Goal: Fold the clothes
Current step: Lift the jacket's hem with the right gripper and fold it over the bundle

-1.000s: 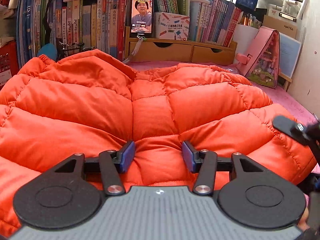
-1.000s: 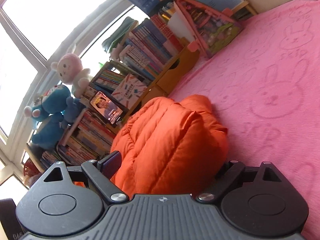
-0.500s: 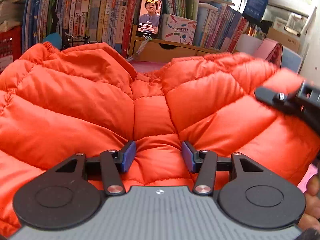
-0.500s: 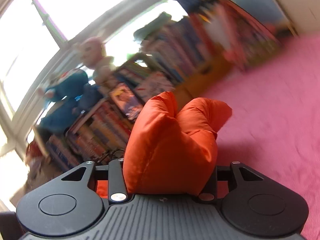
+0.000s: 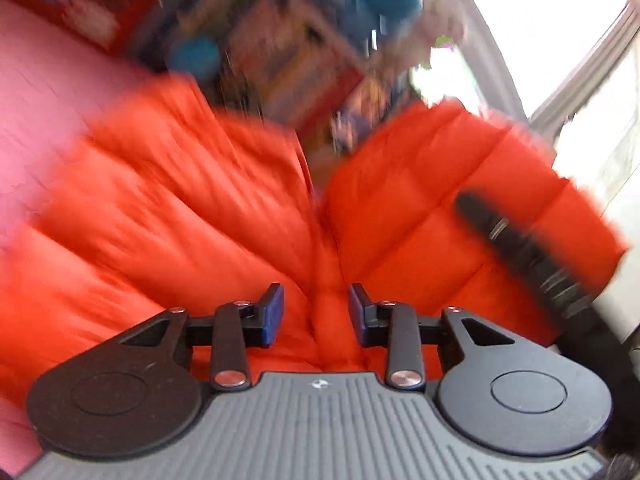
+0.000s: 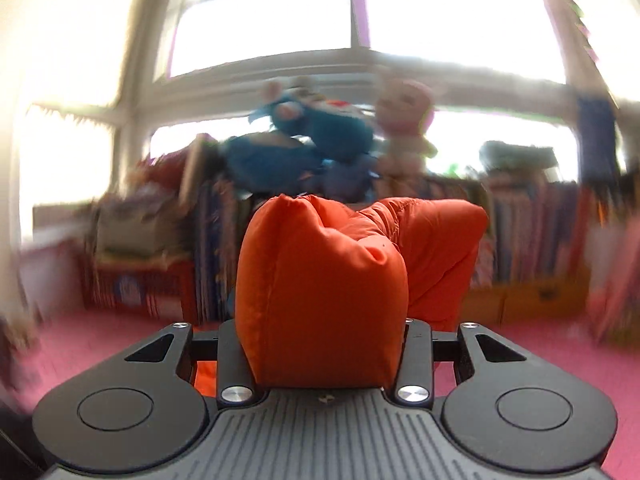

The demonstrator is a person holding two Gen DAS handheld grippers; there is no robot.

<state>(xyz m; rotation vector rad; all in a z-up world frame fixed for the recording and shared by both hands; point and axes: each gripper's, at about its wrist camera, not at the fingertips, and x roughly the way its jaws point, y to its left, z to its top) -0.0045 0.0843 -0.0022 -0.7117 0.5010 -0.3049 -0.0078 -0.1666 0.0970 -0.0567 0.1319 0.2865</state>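
Jacket (image 5: pixel 192 216), orange and puffy, is gathered up off the pink bed (image 5: pixel 44 92), I judge so an edge can be carried over into a fold. The left gripper (image 5: pixel 316 312) is closing on a ridge of it; the right gripper (image 6: pixel 324 344) is clamped on a fat bunch. Only the left view shows the jacket's spread; the right view shows the window (image 6: pixel 260 12) and plush toys (image 6: pixel 320 136).
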